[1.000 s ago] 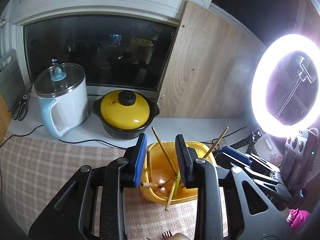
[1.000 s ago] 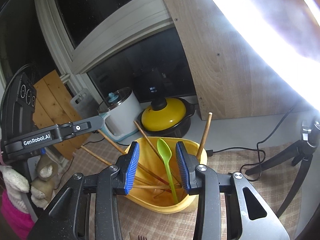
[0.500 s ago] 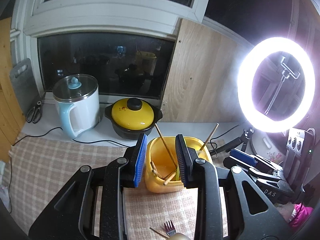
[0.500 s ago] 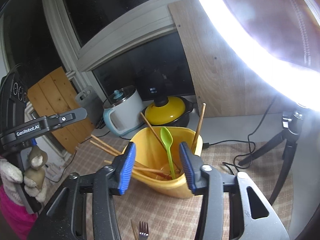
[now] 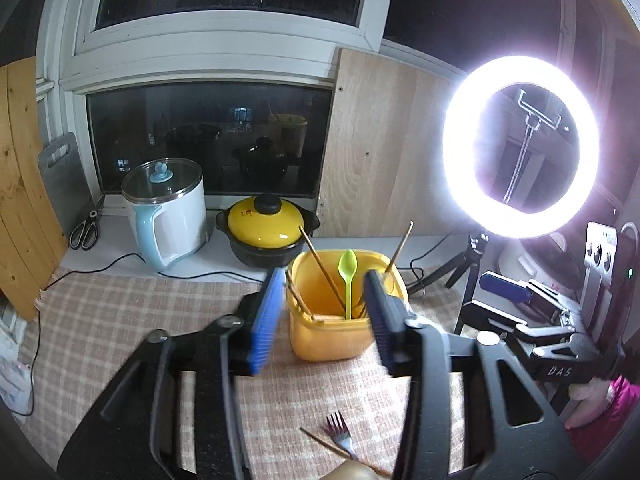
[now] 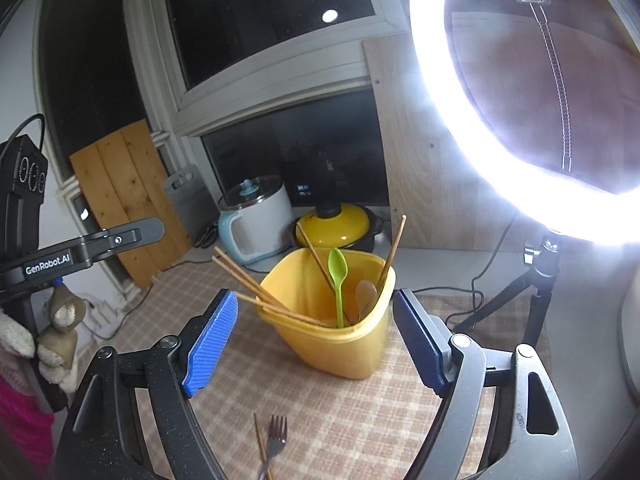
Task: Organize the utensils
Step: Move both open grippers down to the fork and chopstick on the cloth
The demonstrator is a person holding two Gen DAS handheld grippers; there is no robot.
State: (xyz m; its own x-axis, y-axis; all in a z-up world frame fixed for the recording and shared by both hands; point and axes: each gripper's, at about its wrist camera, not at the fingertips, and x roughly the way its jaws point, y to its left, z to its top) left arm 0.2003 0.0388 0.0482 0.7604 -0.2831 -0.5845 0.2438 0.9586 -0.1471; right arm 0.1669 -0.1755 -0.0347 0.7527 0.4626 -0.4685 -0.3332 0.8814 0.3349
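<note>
Both tongs spread, empty: left tongs [image 5: 324, 320], right tongs [image 6: 314, 336]. Fork [image 6: 276, 438] before yellow bin [image 6: 340, 348]: pinch handle low.

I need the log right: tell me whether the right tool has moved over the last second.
Yes. The right tool has backed away and risen from the yellow container, which stays on the checked cloth, and opened wider.

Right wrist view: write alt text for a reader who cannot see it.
An open claw frames a yellow container holding wooden chopsticks and a green spoon, on a checked tablecloth. A fork lies on the cloth in front; a bright ring light glares at right.
</note>
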